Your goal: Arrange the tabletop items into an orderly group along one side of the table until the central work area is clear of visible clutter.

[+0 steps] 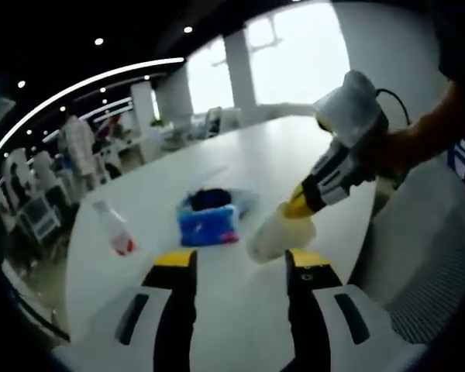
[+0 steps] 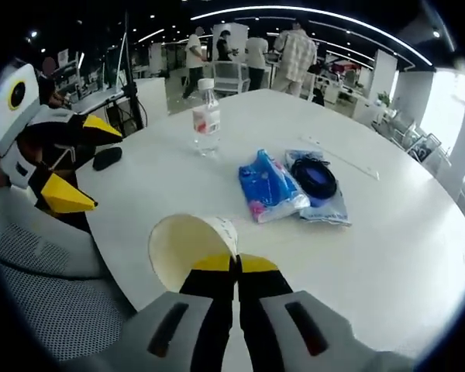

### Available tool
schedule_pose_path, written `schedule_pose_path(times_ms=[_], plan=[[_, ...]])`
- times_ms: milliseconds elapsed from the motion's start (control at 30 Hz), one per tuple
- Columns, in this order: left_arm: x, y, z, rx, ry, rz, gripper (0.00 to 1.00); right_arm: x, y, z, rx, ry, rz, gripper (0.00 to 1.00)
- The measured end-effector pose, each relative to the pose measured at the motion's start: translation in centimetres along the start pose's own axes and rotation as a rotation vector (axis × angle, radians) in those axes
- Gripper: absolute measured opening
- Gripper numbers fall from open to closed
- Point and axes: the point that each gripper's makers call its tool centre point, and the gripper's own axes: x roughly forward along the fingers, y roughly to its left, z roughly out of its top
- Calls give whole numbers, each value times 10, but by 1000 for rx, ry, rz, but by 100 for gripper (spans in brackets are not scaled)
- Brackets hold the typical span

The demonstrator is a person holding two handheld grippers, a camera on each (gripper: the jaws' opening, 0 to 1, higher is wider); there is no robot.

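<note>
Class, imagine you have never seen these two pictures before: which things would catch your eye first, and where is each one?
The right gripper, jaws shut on the rim of a tilted white paper cup, at the near edge of the white round table. Mid-table lies a blue plastic tissue pack, touching a clear bag with a black coil; a clear plastic water bottle stands upright beyond them.

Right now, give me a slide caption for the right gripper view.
Right tool pinching paper cup rim near blue pack and bottle.
</note>
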Motion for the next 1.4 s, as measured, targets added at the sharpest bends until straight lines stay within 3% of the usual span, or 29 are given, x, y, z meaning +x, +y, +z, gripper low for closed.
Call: schedule_pose_path(times_ms=[300,633,900,1000,1400], plan=[[4,-8,7,-18,-36,-18,41,-1,21,1,-2,9,49,0],[4,-13,11,16,-52,-27,40,1,42,5,-15,12,82,0],[5,-23,11,83,-44,-61,27,1,56,6,3,26,119,0],[6,-25,9,125,-31,-62,26,0,61,6,-1,46,140,0],[6,-31,4,161,-13,-98,17,-6,70,3,3,86,184,0]])
